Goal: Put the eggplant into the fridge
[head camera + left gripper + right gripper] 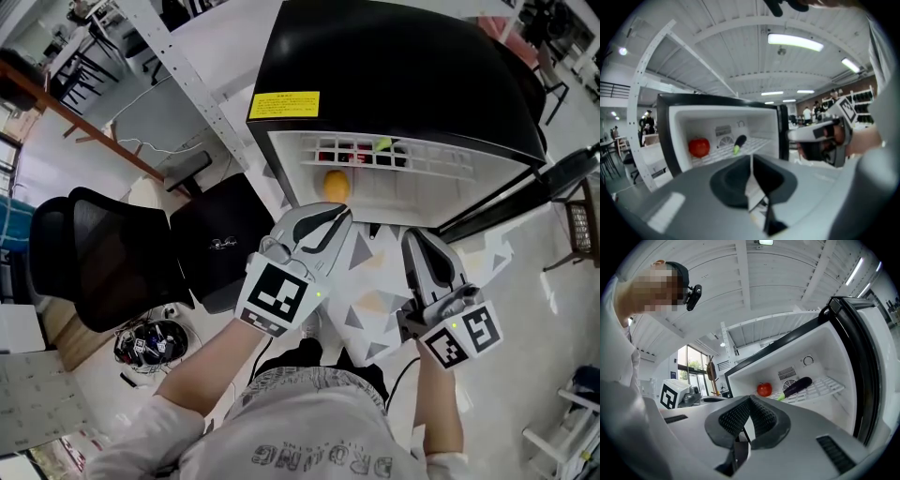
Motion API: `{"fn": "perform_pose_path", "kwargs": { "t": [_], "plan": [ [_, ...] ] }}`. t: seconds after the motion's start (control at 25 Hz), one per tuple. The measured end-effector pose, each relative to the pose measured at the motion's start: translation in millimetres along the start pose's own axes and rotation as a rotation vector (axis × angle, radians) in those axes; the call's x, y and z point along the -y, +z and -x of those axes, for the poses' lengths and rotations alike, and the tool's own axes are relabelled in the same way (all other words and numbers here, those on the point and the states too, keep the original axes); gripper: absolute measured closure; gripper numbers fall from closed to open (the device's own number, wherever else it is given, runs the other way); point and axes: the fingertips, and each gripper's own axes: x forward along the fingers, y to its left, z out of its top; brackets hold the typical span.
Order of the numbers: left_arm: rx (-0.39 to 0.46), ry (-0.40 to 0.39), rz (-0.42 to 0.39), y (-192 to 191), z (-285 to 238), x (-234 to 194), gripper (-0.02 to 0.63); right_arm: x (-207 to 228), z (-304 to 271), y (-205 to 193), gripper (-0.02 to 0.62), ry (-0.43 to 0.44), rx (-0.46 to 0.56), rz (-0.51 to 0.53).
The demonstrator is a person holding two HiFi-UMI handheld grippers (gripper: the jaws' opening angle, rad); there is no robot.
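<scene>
We see the eggplant (pixel 797 386) lying on the fridge's (pixel 820 348) wire shelf (pixel 827 386), near a tomato (pixel 764 389). Our left gripper (pixel 751 157) and right gripper (pixel 750 399) both hold their jaws together, empty.

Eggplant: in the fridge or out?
In. The eggplant lies on the shelf inside the fridge, beside the tomato.

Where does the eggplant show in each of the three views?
Head view: eggplant top centre, its green tip showing through the wire shelf.
Left gripper view: eggplant just left of centre, on the shelf, right of the tomato.
Right gripper view: eggplant right of centre, on the shelf.
Shared landmark: the shelf.
</scene>
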Motion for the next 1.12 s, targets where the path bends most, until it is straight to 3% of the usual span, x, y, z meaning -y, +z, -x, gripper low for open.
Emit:
{"fn": "perform_pose_path", "kwargs": {
  "t": [0.84,1.12],
  "plan": [
    [0.076,-0.039,0.075,-18.9,30.1,-13.1,0.598,-10.9,-7.0,-15.6,0.595,-0.037,-0.064,0.036],
    [0.103,-0.066,0.064,-20.4,34.7,-6.3,0.598,-13.4,-5.0,-19.2,0.595,-0.028,-0.08,0.044]
  ]
}}
